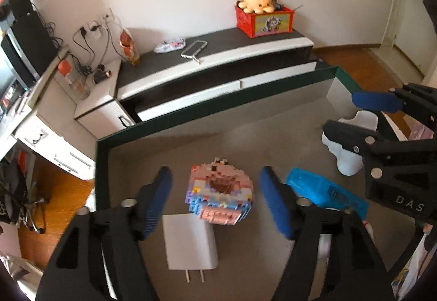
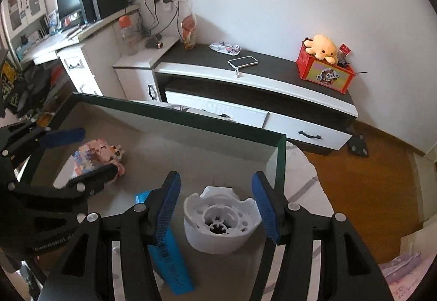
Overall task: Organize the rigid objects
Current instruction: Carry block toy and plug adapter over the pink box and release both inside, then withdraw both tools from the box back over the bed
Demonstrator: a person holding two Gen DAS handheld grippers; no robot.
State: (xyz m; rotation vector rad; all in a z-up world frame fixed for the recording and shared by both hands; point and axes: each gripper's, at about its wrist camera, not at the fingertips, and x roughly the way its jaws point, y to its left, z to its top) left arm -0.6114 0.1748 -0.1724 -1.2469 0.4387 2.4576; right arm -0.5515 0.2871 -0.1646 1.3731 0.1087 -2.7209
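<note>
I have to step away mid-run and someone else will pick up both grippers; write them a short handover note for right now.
Left gripper: open, jaws either side of the pink-and-blue brick-built toy figure, not gripping.
Right gripper: open, jaws either side of the white moulded plastic cup-shaped part, not gripping.
Both items sit on the grey, green-edged table. A white plug-in charger block lies just in front of the toy; a flat blue plastic piece lies between toy and white part.
Done: nothing visibly sorted.
Left: grip, place each item.
</note>
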